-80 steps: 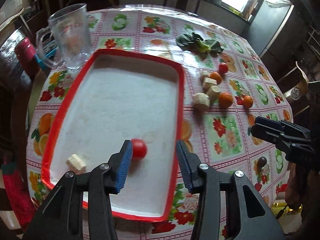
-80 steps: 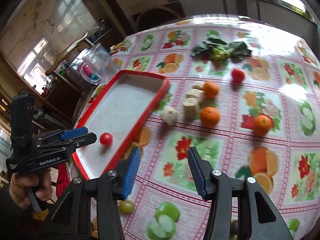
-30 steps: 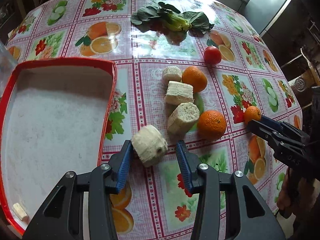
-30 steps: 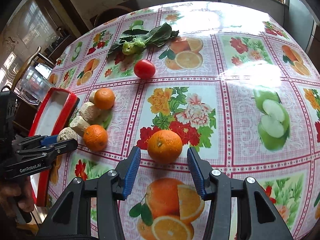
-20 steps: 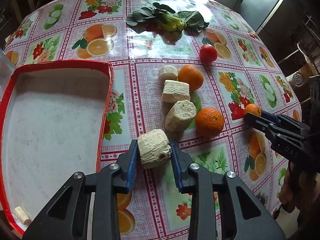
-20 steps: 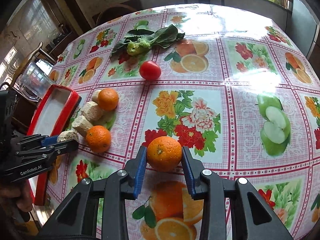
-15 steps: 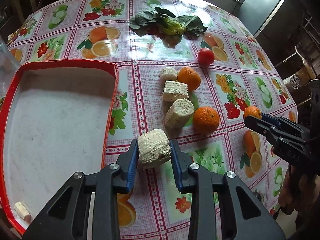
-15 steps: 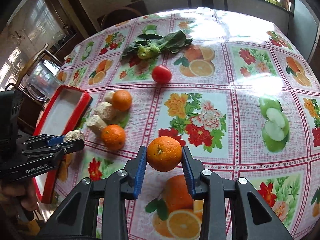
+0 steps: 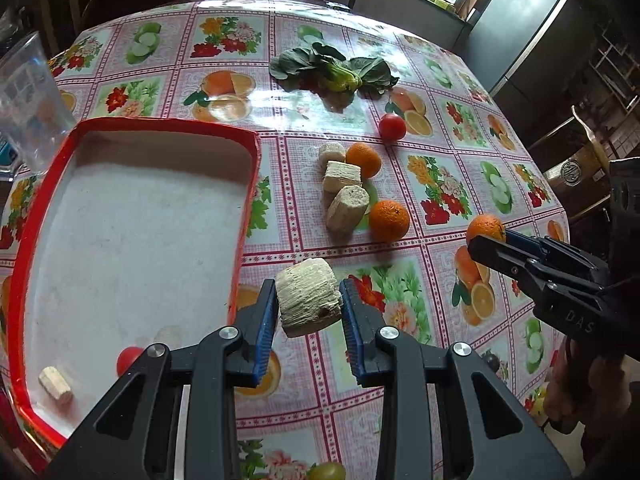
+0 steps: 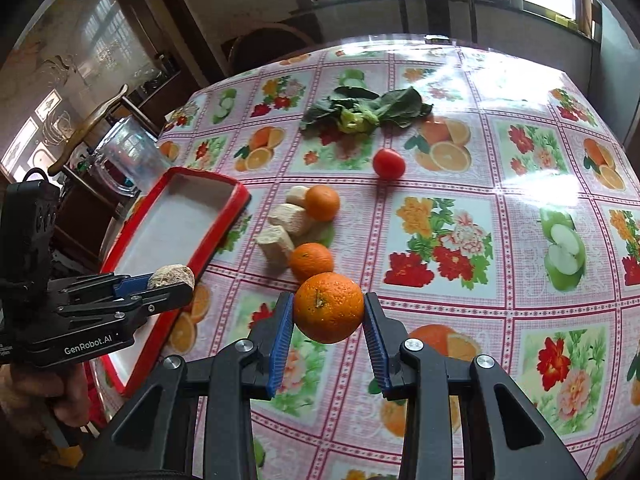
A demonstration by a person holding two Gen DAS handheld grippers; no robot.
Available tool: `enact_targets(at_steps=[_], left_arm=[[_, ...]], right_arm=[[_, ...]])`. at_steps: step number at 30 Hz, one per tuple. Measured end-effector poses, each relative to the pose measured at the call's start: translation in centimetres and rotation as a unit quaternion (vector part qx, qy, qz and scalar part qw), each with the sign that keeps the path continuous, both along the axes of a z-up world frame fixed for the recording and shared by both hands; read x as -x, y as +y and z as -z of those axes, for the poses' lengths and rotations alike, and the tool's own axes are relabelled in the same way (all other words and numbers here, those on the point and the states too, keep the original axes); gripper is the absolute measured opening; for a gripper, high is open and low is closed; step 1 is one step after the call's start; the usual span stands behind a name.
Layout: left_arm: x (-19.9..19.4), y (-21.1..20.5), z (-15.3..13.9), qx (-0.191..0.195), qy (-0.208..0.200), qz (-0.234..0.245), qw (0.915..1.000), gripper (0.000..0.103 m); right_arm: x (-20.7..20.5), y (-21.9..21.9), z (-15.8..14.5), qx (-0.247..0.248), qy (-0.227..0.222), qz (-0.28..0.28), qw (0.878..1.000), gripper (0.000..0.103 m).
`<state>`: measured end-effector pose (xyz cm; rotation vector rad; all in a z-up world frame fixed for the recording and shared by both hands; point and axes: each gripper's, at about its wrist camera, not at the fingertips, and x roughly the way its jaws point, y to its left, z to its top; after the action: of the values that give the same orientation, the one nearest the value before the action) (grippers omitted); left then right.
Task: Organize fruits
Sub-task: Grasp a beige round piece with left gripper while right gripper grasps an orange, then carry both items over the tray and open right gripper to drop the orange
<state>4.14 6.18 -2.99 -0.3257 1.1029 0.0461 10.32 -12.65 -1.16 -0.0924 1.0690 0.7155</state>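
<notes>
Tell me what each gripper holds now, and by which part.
Left gripper: a pale cut chunk, fingers on its two curved sides. Right gripper: an orange, fingers on its opposite sides.

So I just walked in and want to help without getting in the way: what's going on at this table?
A person is sorting food into the red-rimmed white tray with two handheld grippers. The left gripper is shut on a pale, fibrous cylindrical chunk, lifted beside the tray. The right gripper is shut on a round orange, held above the fruit-patterned tablecloth. The tray already holds a small red tomato and a pale piece.
</notes>
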Motion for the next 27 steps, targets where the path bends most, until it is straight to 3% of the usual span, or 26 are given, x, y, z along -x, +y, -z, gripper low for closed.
enact_targets(at_steps=[27], left_arm=[[6.8,8.6,-0.8,-0.002,-0.007,-0.081,0.9967,0.028]], right_arm=[[5.0,11.5,-1.2,-0.010,-0.002,-0.112,0.994,0.035]])
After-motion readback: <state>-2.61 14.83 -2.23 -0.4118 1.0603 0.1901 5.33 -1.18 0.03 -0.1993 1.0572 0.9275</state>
